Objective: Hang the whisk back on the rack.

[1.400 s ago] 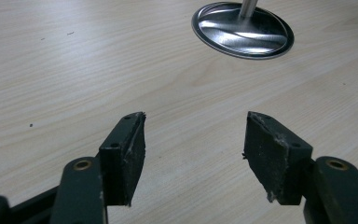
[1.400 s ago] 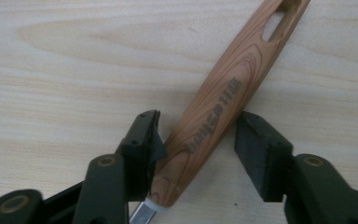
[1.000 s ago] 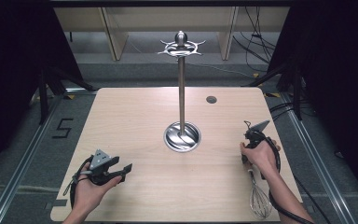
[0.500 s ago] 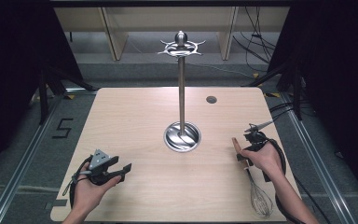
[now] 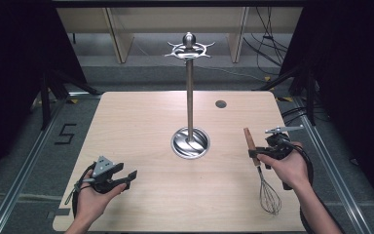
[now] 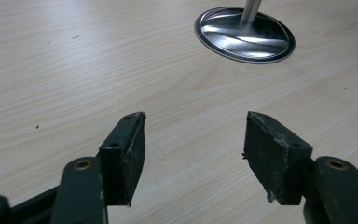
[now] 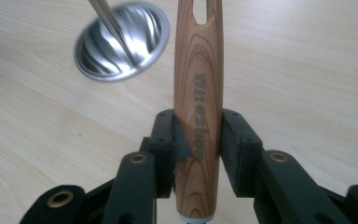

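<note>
my right hand-held gripper [image 5: 262,154] is clamped on the wooden handle of the whisk [image 5: 263,176], both pads flat against the wood low on the handle, so the jaws stand part-way closed around it; the wire head hangs back toward me at about 5 o'clock of the surface [image 5: 141,122], and the handle tip points away at 12. the slot at the handle's top end [image 7: 200,11] looks meant for one of the hooks on the utensil stand [image 5: 189,92], whose round base [image 5: 190,142] sits at the centre of the surface, at 9 o'clock from my right hand. to do this lift well, i judge i should keep the squeeze steady, keep the handle upright so the slot faces the hook crown [image 5: 189,48], and rise clear before moving across. my left hand-held gripper [image 5: 129,175] rests at 7 o'clock with its jaws wide apart and nothing between them. compared with a second ago, the whisk has come up off the surface and its handle now stands higher and nearer the stand; the left hand has kept its place.
</note>
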The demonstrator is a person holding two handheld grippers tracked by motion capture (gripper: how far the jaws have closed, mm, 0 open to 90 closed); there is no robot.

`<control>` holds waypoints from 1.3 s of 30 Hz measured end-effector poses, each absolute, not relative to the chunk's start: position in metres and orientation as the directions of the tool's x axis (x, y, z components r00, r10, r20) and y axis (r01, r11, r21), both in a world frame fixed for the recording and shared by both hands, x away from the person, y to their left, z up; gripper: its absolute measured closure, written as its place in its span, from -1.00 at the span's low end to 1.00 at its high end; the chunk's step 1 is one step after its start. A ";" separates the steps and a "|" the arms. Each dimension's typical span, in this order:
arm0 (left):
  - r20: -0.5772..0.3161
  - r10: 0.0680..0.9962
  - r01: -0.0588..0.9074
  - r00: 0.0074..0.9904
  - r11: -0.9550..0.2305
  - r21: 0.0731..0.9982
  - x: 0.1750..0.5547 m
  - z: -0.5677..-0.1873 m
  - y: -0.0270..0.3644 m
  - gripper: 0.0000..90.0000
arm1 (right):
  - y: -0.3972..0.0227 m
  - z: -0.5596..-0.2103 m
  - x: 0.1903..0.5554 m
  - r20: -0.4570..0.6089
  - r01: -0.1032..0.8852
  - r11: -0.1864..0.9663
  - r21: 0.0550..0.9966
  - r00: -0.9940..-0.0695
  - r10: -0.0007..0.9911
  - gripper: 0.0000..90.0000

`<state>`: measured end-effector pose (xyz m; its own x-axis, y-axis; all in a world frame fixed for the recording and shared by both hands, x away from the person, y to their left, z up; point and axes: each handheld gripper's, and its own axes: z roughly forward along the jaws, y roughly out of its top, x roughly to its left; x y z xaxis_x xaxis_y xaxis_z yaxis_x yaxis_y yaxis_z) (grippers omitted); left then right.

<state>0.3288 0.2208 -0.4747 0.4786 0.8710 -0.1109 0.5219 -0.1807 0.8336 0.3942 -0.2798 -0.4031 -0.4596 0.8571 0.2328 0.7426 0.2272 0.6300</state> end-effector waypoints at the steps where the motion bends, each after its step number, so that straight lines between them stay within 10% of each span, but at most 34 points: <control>1: -0.109 0.870 0.522 0.481 -0.184 0.833 0.329 -0.474 0.221 -0.16 | -0.280 -0.400 0.392 0.223 0.734 0.232 0.639 -0.465 0.857 0.53; 39: -0.113 0.876 0.516 0.469 -0.168 0.840 0.329 -0.473 0.222 -0.16 | -0.282 -0.341 0.384 0.022 0.430 0.277 0.859 -0.572 0.820 0.53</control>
<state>0.3286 0.2223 -0.4732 0.4694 0.8758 -0.1126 0.5157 -0.1683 0.8401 0.3836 -0.2817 -0.3412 -0.5715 0.8203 0.0222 0.4305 0.2767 0.8591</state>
